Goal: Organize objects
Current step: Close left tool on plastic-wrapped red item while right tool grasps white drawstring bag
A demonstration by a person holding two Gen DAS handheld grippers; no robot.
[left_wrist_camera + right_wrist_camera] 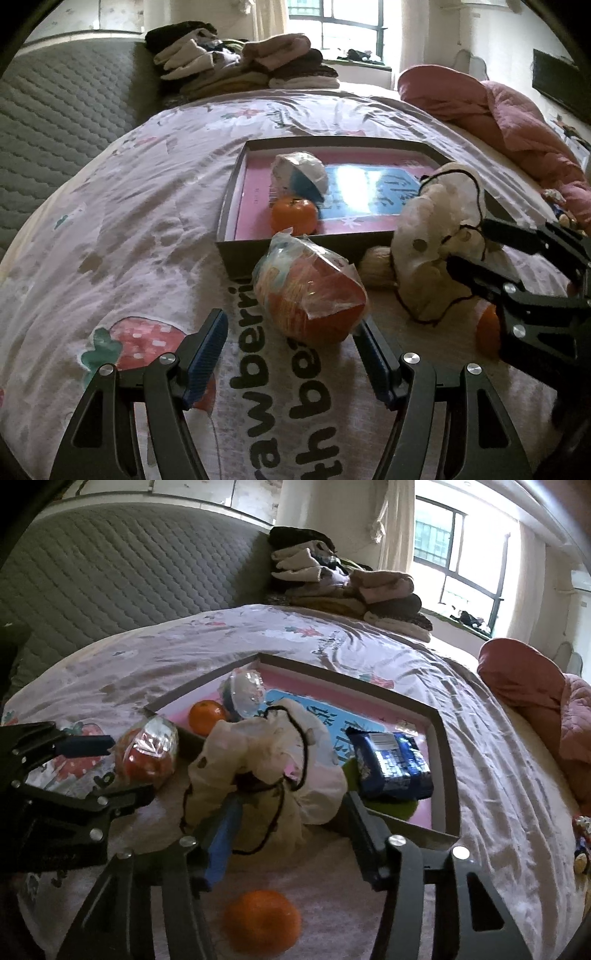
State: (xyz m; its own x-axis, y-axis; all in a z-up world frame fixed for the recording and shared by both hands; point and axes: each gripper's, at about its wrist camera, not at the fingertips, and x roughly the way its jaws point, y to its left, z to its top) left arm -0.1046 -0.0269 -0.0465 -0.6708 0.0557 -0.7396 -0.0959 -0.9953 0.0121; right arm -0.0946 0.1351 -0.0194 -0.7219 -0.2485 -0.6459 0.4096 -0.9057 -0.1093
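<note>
Gaping wide, left gripper [291, 352] brackets the wrapped orange snack [310, 291] at 12 o'clock; right gripper [291, 812] straddles the cream pouch [266, 760], spread wide; only right wrist view shows the blue packet [391, 766] in the tray [448, 771].

Bedsheet [147, 192] matt printed cloth, wrinkled. Box [236, 192] matt grey card, glossy pink-blue inner face. Wrapped snack [310, 291] crinkly glossy clear plastic. Pouch [266, 760] soft cream cloth. Blue packet [391, 768] shiny foil. Headboard [110, 576] quilted grey fabric.
</note>
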